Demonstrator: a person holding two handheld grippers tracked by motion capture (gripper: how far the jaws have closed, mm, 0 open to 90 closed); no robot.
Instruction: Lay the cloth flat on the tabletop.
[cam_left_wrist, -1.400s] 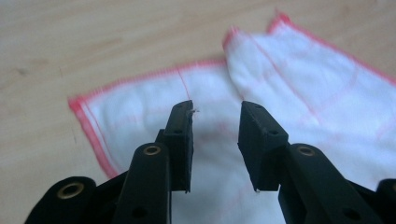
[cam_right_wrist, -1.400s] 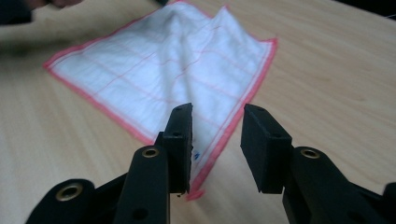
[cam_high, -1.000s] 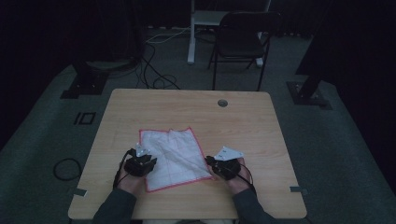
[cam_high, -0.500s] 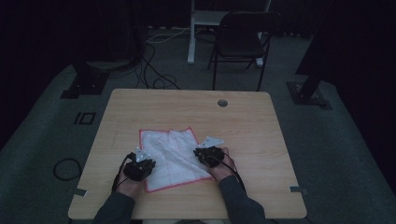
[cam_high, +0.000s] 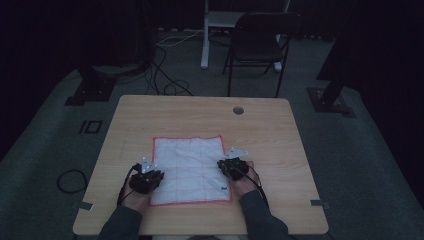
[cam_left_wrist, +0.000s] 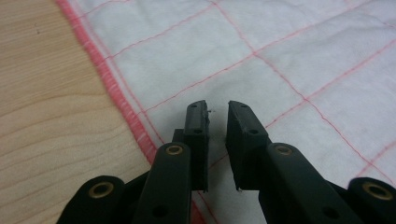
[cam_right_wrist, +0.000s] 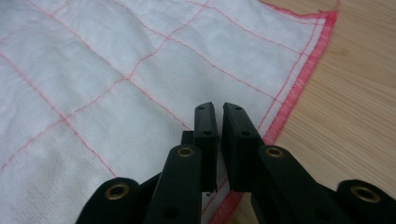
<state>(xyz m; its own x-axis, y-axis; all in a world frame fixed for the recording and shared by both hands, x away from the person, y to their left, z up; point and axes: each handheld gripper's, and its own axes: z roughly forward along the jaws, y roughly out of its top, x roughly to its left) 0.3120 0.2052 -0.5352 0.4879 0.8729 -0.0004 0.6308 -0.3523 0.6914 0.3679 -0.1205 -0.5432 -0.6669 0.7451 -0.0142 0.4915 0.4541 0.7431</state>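
Note:
A white cloth (cam_high: 190, 167) with a thin red grid and a red hem lies flat and square on the wooden table (cam_high: 280, 130). My left gripper (cam_high: 151, 176) hovers low over the cloth's near left edge. In the left gripper view the gripper (cam_left_wrist: 217, 109) is open by a narrow gap. Its jaws have just been closing, with nothing between them, above the cloth (cam_left_wrist: 289, 56) just inside the hem. My right gripper (cam_high: 231, 167) is at the cloth's right edge. In the right gripper view its jaws (cam_right_wrist: 218, 109) are shut and empty over the cloth (cam_right_wrist: 116, 70) near the hem.
A round cable hole (cam_high: 238, 110) sits near the table's far edge. Bare wood (cam_right_wrist: 355, 116) runs right of the cloth. Behind the table stand a dark chair (cam_high: 260, 45), cables (cam_high: 165, 75) and stand bases (cam_high: 90, 92) on the carpet.
The cloth lay skewed and rumpled a second ago and is now flat and square. My right gripper has shifted left and lower onto the cloth's right edge. The left hand stayed put.

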